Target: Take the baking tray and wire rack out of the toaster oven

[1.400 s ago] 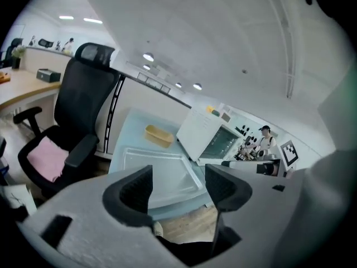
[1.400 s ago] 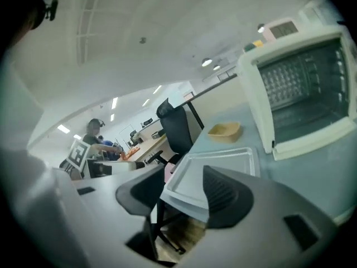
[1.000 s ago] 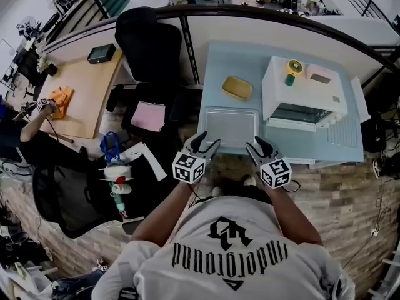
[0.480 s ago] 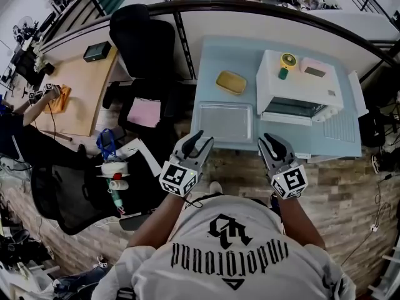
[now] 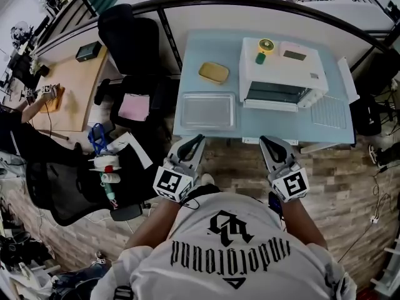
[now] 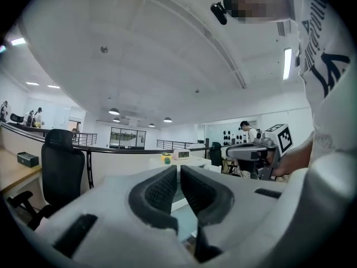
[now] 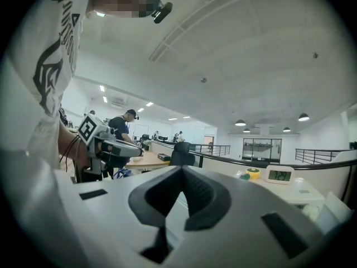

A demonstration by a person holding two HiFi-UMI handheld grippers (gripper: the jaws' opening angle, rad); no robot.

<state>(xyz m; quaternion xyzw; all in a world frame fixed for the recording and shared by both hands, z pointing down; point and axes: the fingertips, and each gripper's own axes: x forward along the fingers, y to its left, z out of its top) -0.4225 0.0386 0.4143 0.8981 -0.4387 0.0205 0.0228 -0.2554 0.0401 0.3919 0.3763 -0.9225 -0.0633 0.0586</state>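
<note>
In the head view the white toaster oven (image 5: 278, 74) stands on the pale blue table (image 5: 281, 127) with its door (image 5: 270, 105) folded down. The baking tray (image 5: 207, 111) lies flat on the table left of the oven. On the other side of the oven the wire rack (image 5: 329, 112) rests on the table. My left gripper (image 5: 194, 144) and right gripper (image 5: 270, 144) hover off the table's front edge, apart from both objects. The left gripper (image 6: 178, 169) has just been closing, the right gripper (image 7: 182, 169) too; both are shut with nothing between the pads.
A yellow dish (image 5: 214, 72) sits behind the tray. A clock (image 5: 294, 55) and a yellow-green object (image 5: 264, 47) rest on the oven top. A black office chair (image 5: 128, 39) and a wooden desk (image 5: 69, 86) stand to the left; another person (image 5: 19, 136) works there.
Both grippers have drawn back from the table's front edge toward my body and risen. Their jaws went from wide open to shut, with nothing taken hold of.
</note>
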